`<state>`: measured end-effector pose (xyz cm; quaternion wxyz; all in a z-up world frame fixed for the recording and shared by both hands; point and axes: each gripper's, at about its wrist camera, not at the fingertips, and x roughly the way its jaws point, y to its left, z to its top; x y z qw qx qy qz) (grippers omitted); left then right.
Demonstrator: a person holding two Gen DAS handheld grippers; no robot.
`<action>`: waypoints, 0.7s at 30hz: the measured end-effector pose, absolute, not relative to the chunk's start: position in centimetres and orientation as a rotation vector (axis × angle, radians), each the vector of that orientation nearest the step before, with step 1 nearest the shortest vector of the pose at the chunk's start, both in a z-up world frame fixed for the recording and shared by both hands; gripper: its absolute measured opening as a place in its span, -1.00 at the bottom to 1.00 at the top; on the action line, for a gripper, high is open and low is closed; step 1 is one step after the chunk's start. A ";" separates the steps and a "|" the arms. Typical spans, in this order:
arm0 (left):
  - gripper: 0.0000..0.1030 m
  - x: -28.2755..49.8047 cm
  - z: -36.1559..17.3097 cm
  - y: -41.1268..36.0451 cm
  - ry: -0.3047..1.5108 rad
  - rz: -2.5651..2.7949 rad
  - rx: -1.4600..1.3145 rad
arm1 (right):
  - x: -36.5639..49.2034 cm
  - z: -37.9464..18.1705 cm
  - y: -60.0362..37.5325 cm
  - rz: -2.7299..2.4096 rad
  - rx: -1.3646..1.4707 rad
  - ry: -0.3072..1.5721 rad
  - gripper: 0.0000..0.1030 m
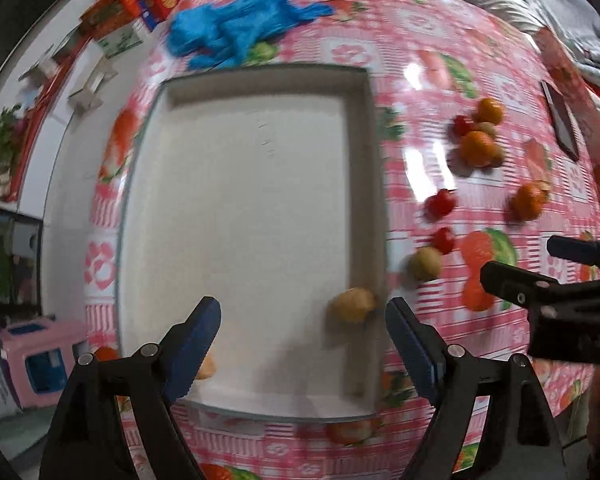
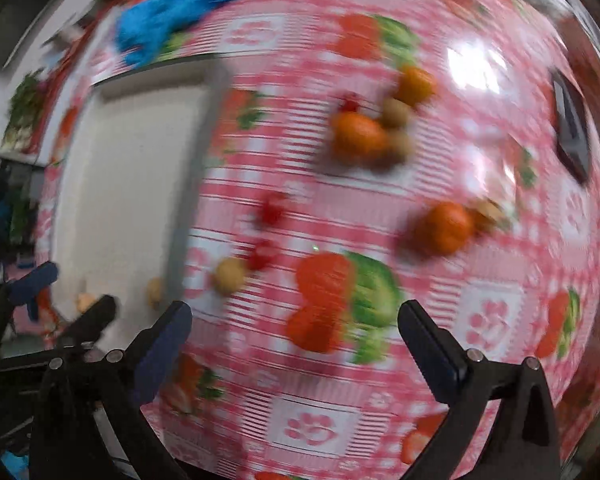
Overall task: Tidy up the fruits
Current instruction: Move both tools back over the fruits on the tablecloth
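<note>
My left gripper (image 1: 302,344) hangs wide open with nothing between its fingers, over the lower end of the white tray (image 1: 252,128). A tan fruit (image 1: 352,305) lies in the tray's lower right corner against the wall, and another (image 1: 206,368) peeks out behind my left finger. My right gripper (image 2: 296,328) is spread just as wide and empty above the pink fruit-print tablecloth (image 2: 380,360). Right of the tray wall sit a tan fruit (image 1: 425,263) and two red ones (image 1: 441,203), then three oranges (image 1: 478,148) further up. A dark flat object (image 1: 560,116), too blurred to name, lies at the right edge. A blue plastic bag (image 1: 236,28) lies beyond the tray's upper rim.
</note>
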<state>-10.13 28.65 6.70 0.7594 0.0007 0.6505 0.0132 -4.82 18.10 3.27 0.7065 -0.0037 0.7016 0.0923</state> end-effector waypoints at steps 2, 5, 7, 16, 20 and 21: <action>0.66 -9.5 7.1 27.2 1.412 -0.001 0.013 | -4.8 2.9 15.6 0.151 0.015 1.568 1.00; 0.66 -8.8 7.4 25.5 1.409 -0.039 0.026 | -5.2 2.4 12.2 0.084 0.054 1.585 1.00; 0.66 -8.4 7.6 23.8 1.402 -0.073 0.044 | -5.4 2.1 10.0 0.044 0.072 1.594 1.00; 0.66 -6.7 6.1 17.3 1.415 -0.184 0.163 | -7.9 1.3 3.3 -0.023 0.121 1.635 1.00; 0.66 -5.2 5.8 16.1 1.405 -0.179 0.145 | -9.0 1.2 0.5 -0.036 0.145 1.646 1.00; 0.66 -4.3 5.7 16.2 1.410 -0.168 0.109 | -9.6 1.7 -1.1 -0.039 0.150 1.645 1.00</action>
